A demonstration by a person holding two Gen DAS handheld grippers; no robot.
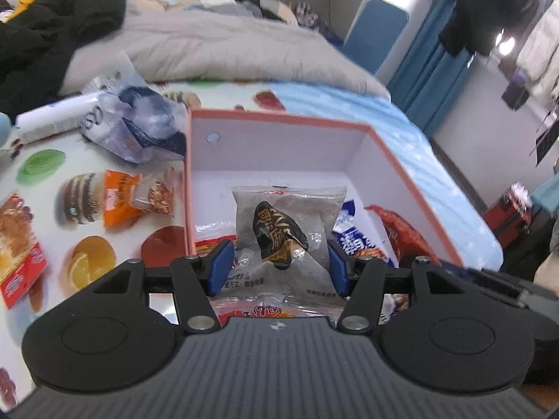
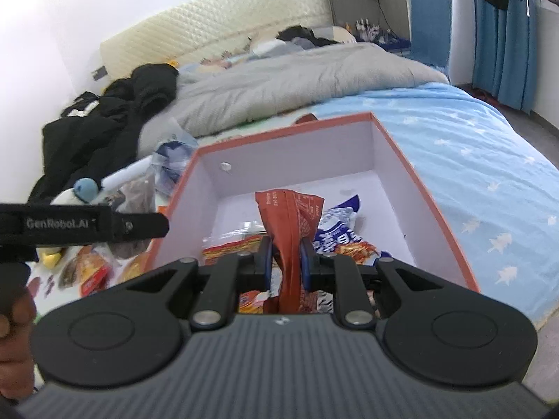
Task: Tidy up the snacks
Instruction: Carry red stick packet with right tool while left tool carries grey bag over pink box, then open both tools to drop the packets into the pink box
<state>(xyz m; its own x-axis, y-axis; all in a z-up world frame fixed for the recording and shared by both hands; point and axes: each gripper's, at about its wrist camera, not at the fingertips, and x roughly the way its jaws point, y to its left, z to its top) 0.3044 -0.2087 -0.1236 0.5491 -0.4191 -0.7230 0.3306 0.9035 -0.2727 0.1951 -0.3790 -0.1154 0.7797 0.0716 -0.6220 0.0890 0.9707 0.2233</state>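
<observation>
A white box with an orange rim [image 1: 279, 118] [image 2: 433, 188] lies open on the bed. My left gripper [image 1: 277, 267] is shut on a clear packet with a black and gold snack [image 1: 279, 234], held over the box's near end. My right gripper [image 2: 285, 265] is shut on a crumpled orange-red wrapper [image 2: 290, 220], also above the box. Inside the box lie a blue and white packet [image 1: 353, 241] [image 2: 335, 234] and a red and yellow packet [image 1: 213, 241] [image 2: 230, 244]. The orange-red wrapper [image 1: 401, 230] shows at the right of the left wrist view.
Loose snacks lie on the printed sheet left of the box: an orange packet [image 1: 118, 199], a red bread packet [image 1: 17, 255], crumpled blue and white bags [image 1: 136, 125]. A grey duvet [image 1: 216, 45] and black clothes [image 1: 52, 28] lie behind. The bed's edge [image 2: 524, 181] is at right.
</observation>
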